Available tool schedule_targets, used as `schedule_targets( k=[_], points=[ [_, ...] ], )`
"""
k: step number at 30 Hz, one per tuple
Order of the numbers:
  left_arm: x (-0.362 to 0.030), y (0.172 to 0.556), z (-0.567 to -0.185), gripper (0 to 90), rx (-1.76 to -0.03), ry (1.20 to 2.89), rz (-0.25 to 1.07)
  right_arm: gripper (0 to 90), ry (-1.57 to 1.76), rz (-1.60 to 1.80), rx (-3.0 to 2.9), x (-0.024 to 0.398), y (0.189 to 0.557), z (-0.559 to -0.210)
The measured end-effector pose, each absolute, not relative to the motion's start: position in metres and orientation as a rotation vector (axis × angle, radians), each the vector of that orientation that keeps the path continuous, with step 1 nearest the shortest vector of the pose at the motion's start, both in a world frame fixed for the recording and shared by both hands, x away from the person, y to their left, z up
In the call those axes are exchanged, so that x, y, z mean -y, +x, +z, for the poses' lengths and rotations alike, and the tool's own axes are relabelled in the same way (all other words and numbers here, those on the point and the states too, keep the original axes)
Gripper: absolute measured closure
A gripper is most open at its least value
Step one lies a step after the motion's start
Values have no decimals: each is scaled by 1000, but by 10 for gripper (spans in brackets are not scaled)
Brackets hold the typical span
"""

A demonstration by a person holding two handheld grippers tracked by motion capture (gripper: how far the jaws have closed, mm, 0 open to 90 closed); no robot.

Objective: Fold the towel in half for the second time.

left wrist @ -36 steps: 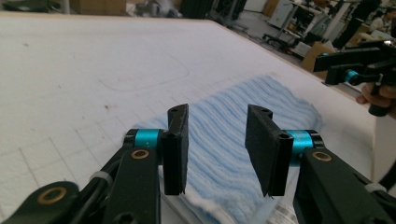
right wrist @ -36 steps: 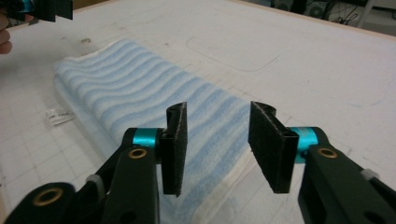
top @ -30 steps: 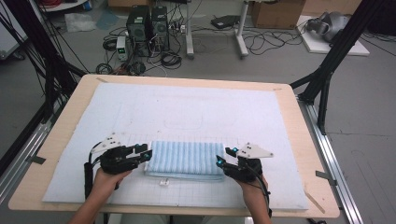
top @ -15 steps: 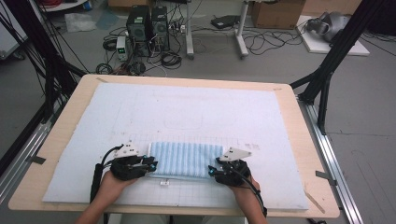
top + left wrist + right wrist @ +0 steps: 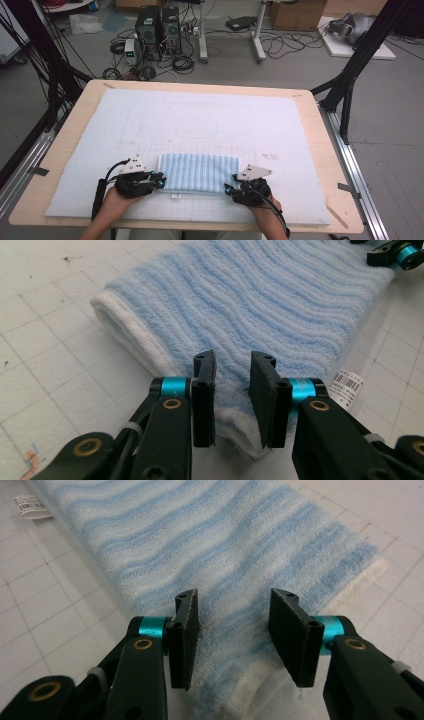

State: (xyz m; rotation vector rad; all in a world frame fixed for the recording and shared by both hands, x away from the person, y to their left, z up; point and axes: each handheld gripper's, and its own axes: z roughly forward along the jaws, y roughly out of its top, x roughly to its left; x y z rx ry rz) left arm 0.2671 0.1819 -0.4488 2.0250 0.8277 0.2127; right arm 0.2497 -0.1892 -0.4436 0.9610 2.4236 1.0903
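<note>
A folded towel (image 5: 199,172) with light-blue and white stripes lies flat on the white mat, near the table's front edge. My left gripper (image 5: 159,181) is at its near left corner. In the left gripper view the towel's (image 5: 260,305) corner sits in the narrow gap of the open left gripper (image 5: 232,390). My right gripper (image 5: 229,189) is at the near right corner. In the right gripper view the right gripper (image 5: 234,625) stands open wider, with the towel's (image 5: 200,545) end between its pads. A white barcode tag (image 5: 346,385) sticks out from the near edge.
A white gridded mat (image 5: 210,125) covers most of the wooden table (image 5: 65,145). Beyond the towel the mat is bare. The table's front edge runs just behind my hands. Black frame legs (image 5: 350,75) and cables stand on the floor beyond the table.
Both grippers have moved toward the person, from the middle of the towel's short ends to its near corners. The towel lies in much the same place.
</note>
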Motion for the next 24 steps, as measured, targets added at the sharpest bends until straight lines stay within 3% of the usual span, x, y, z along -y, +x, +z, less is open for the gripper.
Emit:
schedule_targets(
  k=[3,5,13,19,24],
  points=[
    [-183,268,-448,718,-834,2020,203,534,963,1104,-2431,192,248,-443],
    [-186,270,-447,700,-841,1996,193,479,969,1132,-2430,196,248,-441],
    [-216,284,-439,413,-930,1750,308,315,1018,1231,-2278,222,248,-429],
    [-227,294,-434,210,-928,1669,376,194,1074,1254,-2192,237,259,-424],
    [-234,301,-431,196,-898,1644,398,115,1081,1238,-2154,244,273,-423]
  ],
)
